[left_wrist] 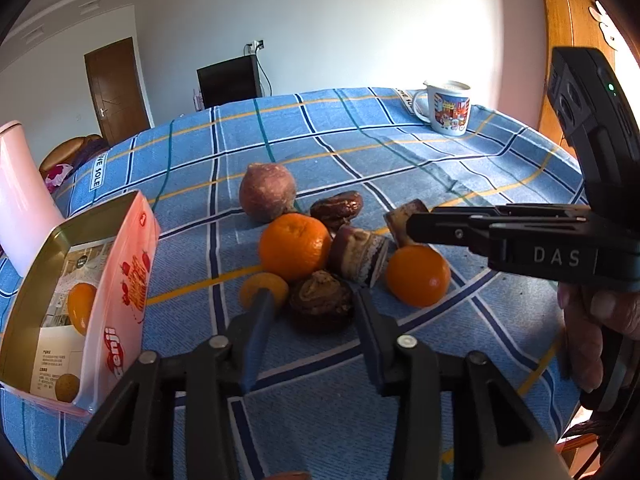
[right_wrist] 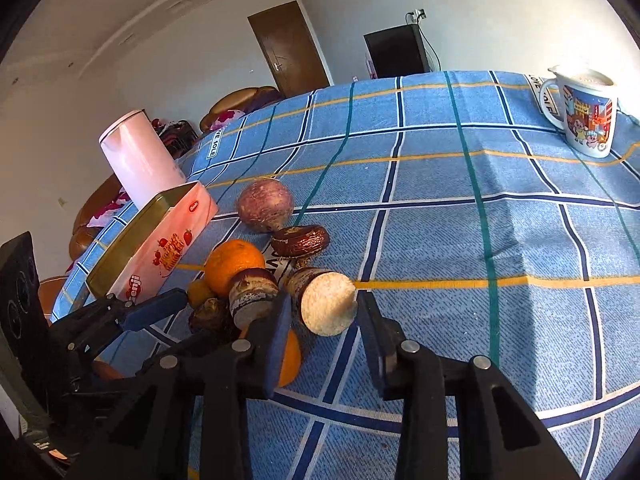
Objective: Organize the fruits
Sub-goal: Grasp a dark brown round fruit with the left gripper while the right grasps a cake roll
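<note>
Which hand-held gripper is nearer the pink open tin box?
Left. The left hand-held gripper sits just beside the pink open tin box; the right hand-held gripper works beyond the fruit pile.

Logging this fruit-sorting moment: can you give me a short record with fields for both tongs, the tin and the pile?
left tongs: closed on brown lumpy fruit
right tongs: closed on cut piece, pale face showing
tin: open, orange fruit inside
pile: big orange, smaller orange, purple round fruit
surface: checked cloth
mug: far corner, apart
</note>
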`<action>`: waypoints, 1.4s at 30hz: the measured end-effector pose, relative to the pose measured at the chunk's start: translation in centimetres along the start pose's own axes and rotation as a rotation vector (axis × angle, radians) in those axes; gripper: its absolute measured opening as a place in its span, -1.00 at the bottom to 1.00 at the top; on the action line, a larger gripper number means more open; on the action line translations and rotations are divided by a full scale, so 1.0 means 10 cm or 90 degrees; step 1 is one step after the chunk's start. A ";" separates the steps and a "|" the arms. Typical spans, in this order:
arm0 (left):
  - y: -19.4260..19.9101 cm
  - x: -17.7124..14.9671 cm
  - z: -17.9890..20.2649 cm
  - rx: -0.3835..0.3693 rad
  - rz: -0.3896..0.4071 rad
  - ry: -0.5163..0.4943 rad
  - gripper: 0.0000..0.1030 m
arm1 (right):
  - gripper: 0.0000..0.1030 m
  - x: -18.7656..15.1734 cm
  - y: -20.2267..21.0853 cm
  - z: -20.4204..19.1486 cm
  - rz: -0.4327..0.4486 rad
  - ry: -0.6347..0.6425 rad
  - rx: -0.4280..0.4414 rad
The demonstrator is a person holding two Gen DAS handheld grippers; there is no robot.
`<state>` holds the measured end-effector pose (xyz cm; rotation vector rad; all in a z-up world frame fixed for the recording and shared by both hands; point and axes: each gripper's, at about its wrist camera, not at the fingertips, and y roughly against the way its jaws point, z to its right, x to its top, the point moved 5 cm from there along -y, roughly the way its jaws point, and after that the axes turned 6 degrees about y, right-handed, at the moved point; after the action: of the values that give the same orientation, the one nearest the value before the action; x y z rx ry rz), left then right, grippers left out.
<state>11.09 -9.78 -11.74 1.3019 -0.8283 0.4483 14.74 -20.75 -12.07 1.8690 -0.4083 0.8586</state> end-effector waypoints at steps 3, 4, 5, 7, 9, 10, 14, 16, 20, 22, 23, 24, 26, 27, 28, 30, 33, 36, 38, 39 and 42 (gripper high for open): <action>0.00 0.00 -0.02 -0.003 -0.002 0.008 -0.35 | -0.59 0.01 0.05 -0.02 0.020 0.009 -0.011; 0.00 0.00 -0.02 -0.004 -0.003 0.009 -0.34 | -0.59 0.01 0.05 -0.01 0.017 0.007 -0.012; -0.01 0.00 -0.02 -0.004 -0.004 0.011 -0.30 | -0.58 0.00 0.02 0.00 0.008 0.006 -0.010; -0.02 0.01 -0.03 -0.005 -0.010 0.014 -0.25 | -0.58 0.00 0.00 -0.01 0.001 0.006 -0.009; -0.06 0.00 -0.03 -0.005 -0.023 0.014 -0.20 | -0.44 0.00 -0.02 0.01 -0.008 0.001 -0.007; -0.08 0.00 -0.02 -0.003 -0.032 0.014 -0.17 | -0.34 -0.01 -0.04 0.03 -0.014 -0.005 -0.014; -0.14 -0.01 -0.02 -0.004 -0.055 0.019 -0.04 | 0.11 -0.01 -0.11 0.07 -0.040 -0.017 -0.026; -0.15 -0.02 0.00 -0.007 -0.059 0.011 -0.15 | 0.14 -0.02 -0.12 0.05 -0.045 -0.008 -0.030; -0.12 -0.02 0.02 0.000 -0.047 0.004 -0.23 | 0.10 -0.01 -0.13 0.03 -0.047 -0.004 -0.026; -0.10 -0.01 -0.01 -0.003 -0.040 0.012 -0.23 | -0.25 -0.02 -0.15 0.01 -0.051 -0.004 -0.006; -0.10 0.00 -0.01 -0.005 -0.037 0.013 -0.23 | -0.26 -0.01 -0.15 0.02 -0.051 -0.006 -0.001; -0.09 0.00 -0.01 -0.004 -0.034 0.012 -0.23 | -0.26 -0.01 -0.15 0.01 -0.052 -0.006 0.002; -0.08 0.00 -0.01 -0.002 -0.029 0.011 -0.23 | -0.26 -0.01 -0.15 -0.01 -0.056 0.003 -0.003; -0.07 0.00 -0.02 -0.003 -0.027 0.012 -0.23 | -0.24 -0.01 -0.15 -0.03 -0.059 0.018 -0.015; -0.07 0.00 -0.03 -0.005 -0.026 0.014 -0.23 | -0.21 -0.01 -0.14 -0.05 -0.063 0.033 -0.027; -0.06 0.00 -0.03 -0.004 -0.024 0.015 -0.23 | 0.09 0.02 -0.13 -0.06 -0.065 0.051 -0.045; -0.04 0.01 -0.04 0.001 -0.014 0.018 -0.23 | 0.13 0.09 -0.14 0.00 -0.069 0.060 -0.059; -0.02 0.01 -0.05 0.000 -0.005 0.022 -0.23 | 0.13 0.14 -0.21 0.00 -0.073 0.069 -0.052; 0.00 0.02 -0.06 -0.003 0.002 0.023 -0.23 | 0.12 0.13 -0.32 0.00 -0.095 0.065 -0.023; 0.01 0.02 -0.06 -0.003 0.006 0.025 -0.23 | -0.08 0.15 -0.31 0.00 -0.088 0.062 -0.019; 0.05 0.03 -0.08 -0.005 0.021 0.030 -0.23 | -0.16 0.14 -0.28 -0.01 -0.080 0.068 -0.025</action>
<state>11.18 -8.92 -11.23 1.2677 -0.8115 0.4996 17.38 -19.29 -12.82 1.7843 -0.2376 0.8548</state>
